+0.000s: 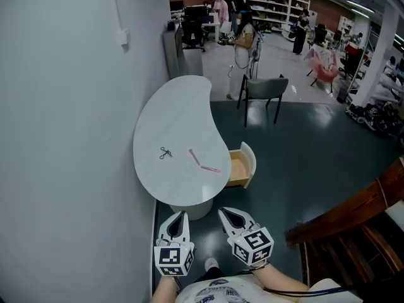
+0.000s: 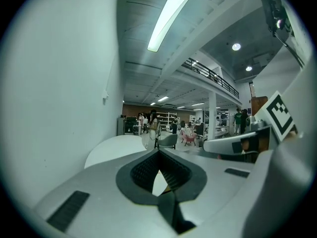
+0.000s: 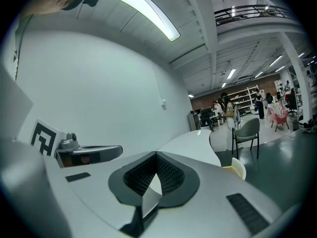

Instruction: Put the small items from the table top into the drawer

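A small black thing [image 1: 165, 153] lies on the white table [image 1: 170, 115], a bit left of the middle. It is too small to tell what it is. Just to its right lies a thin pink stick [image 1: 194, 156]. A second pink stick [image 1: 211, 168] lies near the table's right edge, and the ends of the two sticks almost meet. All three small things are on the table top and none is in the drawer.

The drawer [image 1: 243, 164] is pulled open. It sticks out from the right side of the table, close to the second pink stick. It is light brown inside and has a pale front.

The two tongs are at the near end of the table, low down and not touching anything. The left gripper [image 1: 182, 216] has its jaws pressed together with nothing between them. The right gripper [image 1: 225, 213] is just beside it, and its jaws are pressed together on nothing too. Both point toward the table.

A plain white wall [image 1: 63, 137] runs along the left. A grey chair [image 1: 264, 90] stands past the far end of the table. Far away, people [image 1: 243, 36] stand among shelves [image 1: 268, 6].
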A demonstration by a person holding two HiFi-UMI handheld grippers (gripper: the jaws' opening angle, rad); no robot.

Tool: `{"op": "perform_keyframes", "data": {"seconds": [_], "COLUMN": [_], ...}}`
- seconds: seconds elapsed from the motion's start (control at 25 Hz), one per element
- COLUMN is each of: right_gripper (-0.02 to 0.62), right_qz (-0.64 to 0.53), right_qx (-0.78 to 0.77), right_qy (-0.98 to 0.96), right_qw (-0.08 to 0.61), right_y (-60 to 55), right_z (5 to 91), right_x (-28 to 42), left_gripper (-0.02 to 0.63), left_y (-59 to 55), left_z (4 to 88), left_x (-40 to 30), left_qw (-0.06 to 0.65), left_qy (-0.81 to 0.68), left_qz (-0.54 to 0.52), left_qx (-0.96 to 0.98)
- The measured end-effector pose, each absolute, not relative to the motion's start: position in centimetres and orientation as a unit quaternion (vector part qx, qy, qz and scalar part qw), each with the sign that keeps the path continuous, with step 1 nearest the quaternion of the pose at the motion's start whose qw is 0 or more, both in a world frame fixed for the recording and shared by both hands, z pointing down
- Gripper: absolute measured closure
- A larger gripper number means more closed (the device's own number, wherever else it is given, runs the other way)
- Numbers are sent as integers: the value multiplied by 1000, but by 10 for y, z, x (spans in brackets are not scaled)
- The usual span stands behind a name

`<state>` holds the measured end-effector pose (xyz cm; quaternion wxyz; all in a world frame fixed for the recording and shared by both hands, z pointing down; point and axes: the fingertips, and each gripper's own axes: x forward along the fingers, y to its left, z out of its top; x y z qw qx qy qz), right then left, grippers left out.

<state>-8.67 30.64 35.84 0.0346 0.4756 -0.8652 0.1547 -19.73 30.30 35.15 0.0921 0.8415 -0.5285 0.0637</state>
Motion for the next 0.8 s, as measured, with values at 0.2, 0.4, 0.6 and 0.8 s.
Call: {"op": "perform_keyframes", "data": {"seconds": [0.2, 0.4, 0.6, 0.8], "right_gripper": [575, 575, 575, 575], "right_qz": [157, 156, 160, 173], "right_qx": [480, 493, 495, 488], "right_qy": [-862, -855, -853, -855], "right_qw": [38, 38, 35, 36], "right_y": [284, 264, 244, 217], "right_z": [355, 356, 358, 369], "right_x": [-98, -96, -91, -89], "left_gripper": [586, 586, 586, 586], "left_y": [281, 262, 246, 219], "left_z": [353, 352, 355, 360], "left_x": [-210, -213, -212, -208], "left_qw": [104, 101, 103, 105], "left_qy": [-526, -519, -520, -524], "left_qz": [59, 55, 61, 68], "left_qx": [842, 847, 846, 842]}}
